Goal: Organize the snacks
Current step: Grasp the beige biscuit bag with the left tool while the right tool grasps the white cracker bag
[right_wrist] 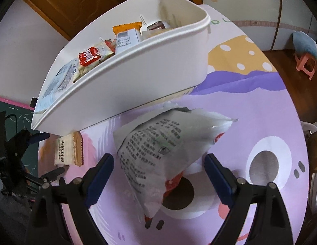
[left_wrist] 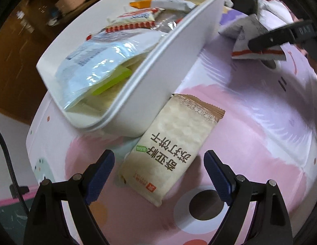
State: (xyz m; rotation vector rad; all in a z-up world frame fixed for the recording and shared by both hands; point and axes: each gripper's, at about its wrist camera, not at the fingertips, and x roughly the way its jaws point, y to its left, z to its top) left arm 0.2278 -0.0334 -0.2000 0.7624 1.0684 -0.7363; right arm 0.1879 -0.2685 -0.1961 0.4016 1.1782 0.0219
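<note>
On the pink cartoon tabletop (left_wrist: 250, 126) I see a white bin (left_wrist: 158, 71) full of snacks. My left gripper (left_wrist: 159, 159) hangs agape over a cracker pack (left_wrist: 172, 143) beside the bin; my right gripper (right_wrist: 159, 163) is spread around a grey pouch (right_wrist: 158, 143).

A pastel cartoon-print tablecloth (right_wrist: 260, 106) fills the centre; a wooden door (right_wrist: 76, 2) at eleven o'clock, a pink stool (right_wrist: 305, 65) at two o'clock.

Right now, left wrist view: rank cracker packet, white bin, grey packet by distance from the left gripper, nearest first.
From the left gripper:
1. Cracker packet, between the open fingers, on the table.
2. White bin, just behind, overlapping the packet's far end.
3. Grey packet, far right, by the right gripper.
</note>
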